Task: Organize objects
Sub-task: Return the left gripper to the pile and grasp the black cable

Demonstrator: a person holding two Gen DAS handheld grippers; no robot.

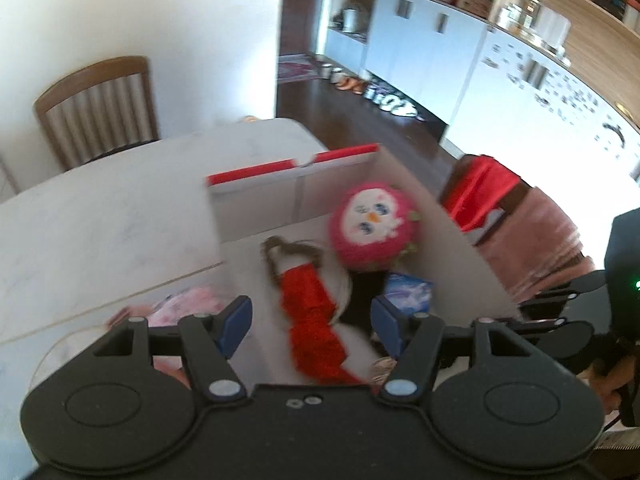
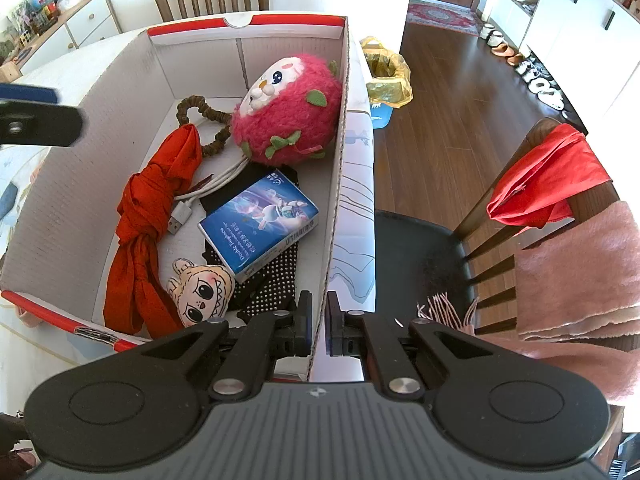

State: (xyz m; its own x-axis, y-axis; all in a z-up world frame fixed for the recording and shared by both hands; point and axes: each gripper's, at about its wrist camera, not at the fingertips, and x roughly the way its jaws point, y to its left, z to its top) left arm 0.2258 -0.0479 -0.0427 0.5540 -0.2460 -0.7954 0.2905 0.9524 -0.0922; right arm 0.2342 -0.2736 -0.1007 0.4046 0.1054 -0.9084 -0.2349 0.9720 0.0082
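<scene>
With the right hand-held gripper clamped on the cardboard box wall to steady it on the desk, the left hand-held gripper hung empty, jaws apart, above the boxed red scarf and plush toy, so fetching another loose item seemed next.

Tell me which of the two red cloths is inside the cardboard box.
The knotted red scarf, lying along the left side of the cardboard box. The other red cloth hangs over a chair back outside it.
</scene>
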